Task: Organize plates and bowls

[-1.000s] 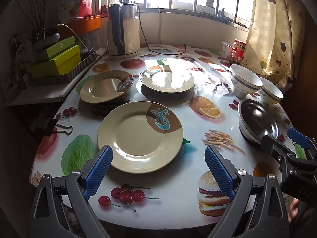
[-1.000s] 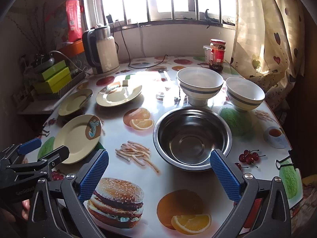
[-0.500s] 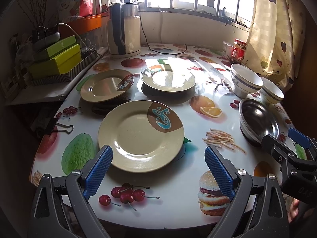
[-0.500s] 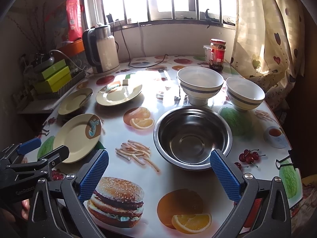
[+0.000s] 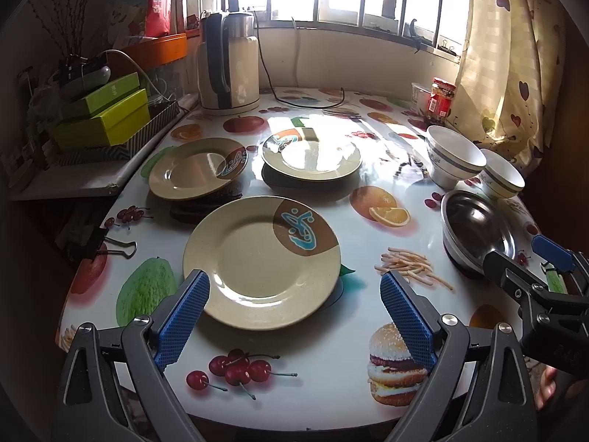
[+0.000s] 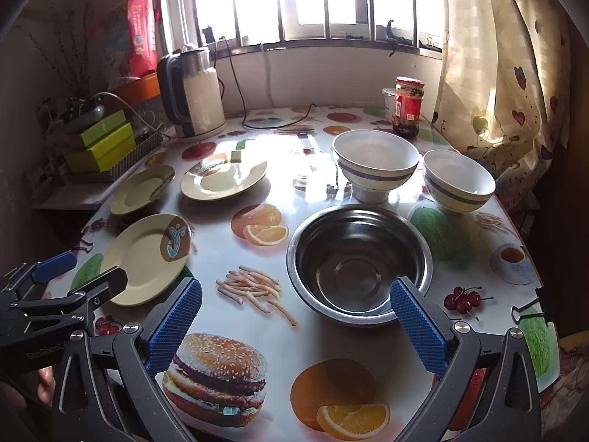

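From the left wrist view we see our left tongs wide open and holding nothing, low over the near edge of the tabletop, with the near plate just in front of them. Two more plates sit behind it, the left plate and the far plate. This view shows a black binder clip at the left edge. From the right wrist view we see our right tongs wide open too, holding nothing. The steel bowl sits just in front of them, and here we can see it is empty. Behind it stand a big white bowl and a small white bowl, both empty. Only this view shows the red jar clearly, with something dark inside.
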